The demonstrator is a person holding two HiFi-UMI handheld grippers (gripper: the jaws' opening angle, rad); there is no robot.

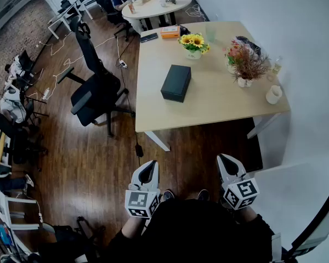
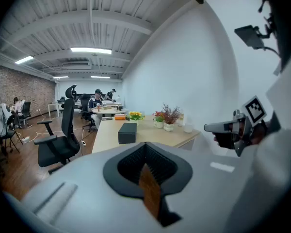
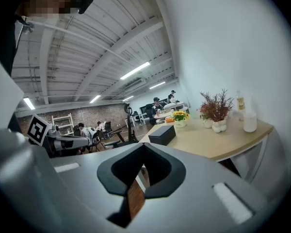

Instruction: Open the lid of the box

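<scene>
A black rectangular box lies with its lid down near the left middle of the light wooden table. It also shows far ahead as the box in the left gripper view and as the box in the right gripper view. My left gripper and right gripper hang close to my body over the wooden floor, well short of the table. Both are shut with nothing between the jaws. Neither touches the box.
On the table stand a sunflower pot, a vase of dried flowers, a white mug, an orange box and a phone. A black office chair stands left of the table. People sit at desks farther back.
</scene>
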